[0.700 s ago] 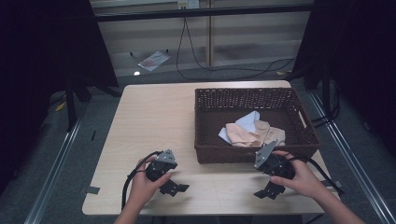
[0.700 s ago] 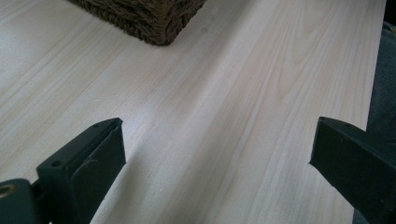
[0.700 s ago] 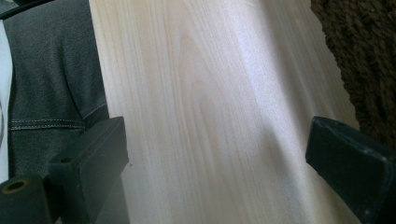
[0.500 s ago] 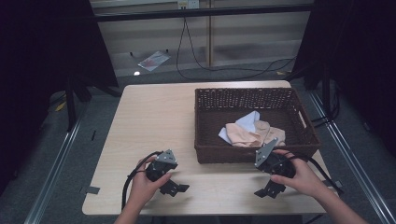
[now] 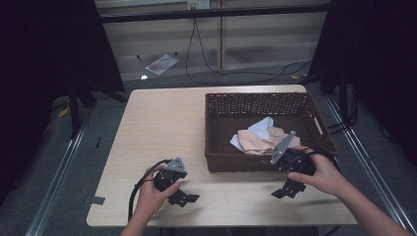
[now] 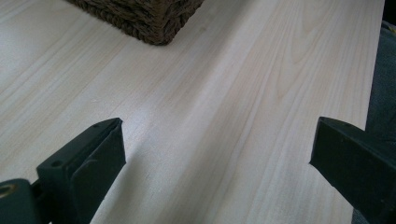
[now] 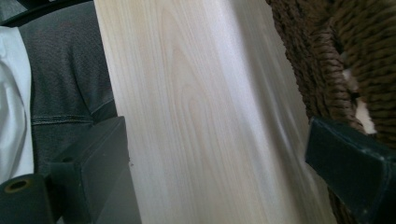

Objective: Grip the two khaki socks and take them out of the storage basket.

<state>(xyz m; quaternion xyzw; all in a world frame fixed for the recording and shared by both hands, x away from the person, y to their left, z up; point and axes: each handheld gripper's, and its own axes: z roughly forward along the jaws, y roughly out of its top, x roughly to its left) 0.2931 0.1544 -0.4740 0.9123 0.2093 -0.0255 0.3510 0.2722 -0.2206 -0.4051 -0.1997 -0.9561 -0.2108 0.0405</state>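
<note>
Left gripper and right gripper rest on the wooden table, jaws wide apart and empty. Crumpled cloths lie inside the wicker basket, just beyond the right gripper.

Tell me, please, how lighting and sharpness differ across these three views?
High view: dim, dark surroundings, the table evenly lit. Left gripper view: bright and sharp, soft sheen on the wood. Right gripper view: streaky blur along the wicker basket and tabletop.
</note>
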